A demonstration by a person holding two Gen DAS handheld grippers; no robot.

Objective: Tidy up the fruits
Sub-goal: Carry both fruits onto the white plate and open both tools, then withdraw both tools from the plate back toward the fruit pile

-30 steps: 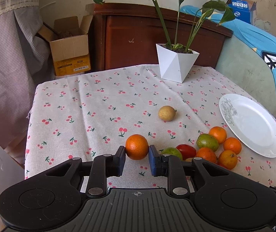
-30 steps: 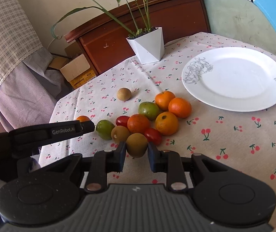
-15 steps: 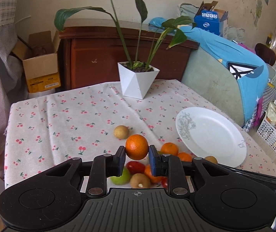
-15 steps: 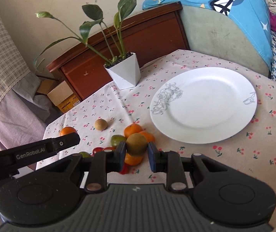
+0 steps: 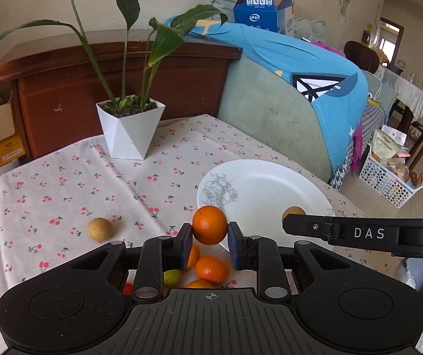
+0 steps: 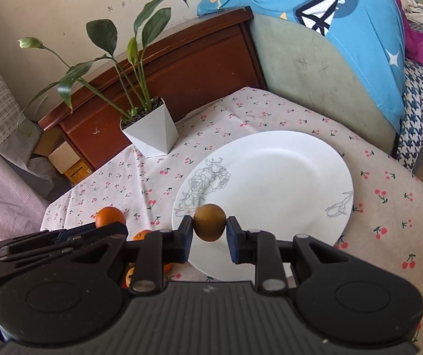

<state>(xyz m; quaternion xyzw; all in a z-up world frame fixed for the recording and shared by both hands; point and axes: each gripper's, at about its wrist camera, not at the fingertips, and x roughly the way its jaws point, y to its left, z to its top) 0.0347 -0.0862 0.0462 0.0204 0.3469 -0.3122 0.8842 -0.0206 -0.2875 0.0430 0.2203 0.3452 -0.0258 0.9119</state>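
Note:
My left gripper (image 5: 210, 238) is shut on an orange (image 5: 209, 228) and holds it in the air near the left edge of the white plate (image 5: 273, 189). My right gripper (image 6: 210, 232) is shut on a brown round fruit (image 6: 210, 222) above the plate's near-left rim (image 6: 270, 177). In the left wrist view the right gripper's finger (image 5: 359, 233) crosses from the right, with the brown fruit (image 5: 292, 211) at its tip over the plate. Several oranges (image 5: 211, 269) and a green fruit (image 5: 171, 277) lie under the left gripper. A brown fruit (image 5: 100, 228) lies alone on the cloth.
A white plant pot (image 5: 130, 128) with long leaves stands at the back of the cherry-print tablecloth (image 5: 63, 183). A wooden cabinet (image 5: 63, 88) and a green sofa with a blue cover (image 5: 300, 88) stand behind the table. A white basket (image 5: 389, 177) sits on the floor.
Both grippers have carried their fruits right and forward, from above the fruit pile to the plate. The right gripper's fruit now hangs over the plate's rim.

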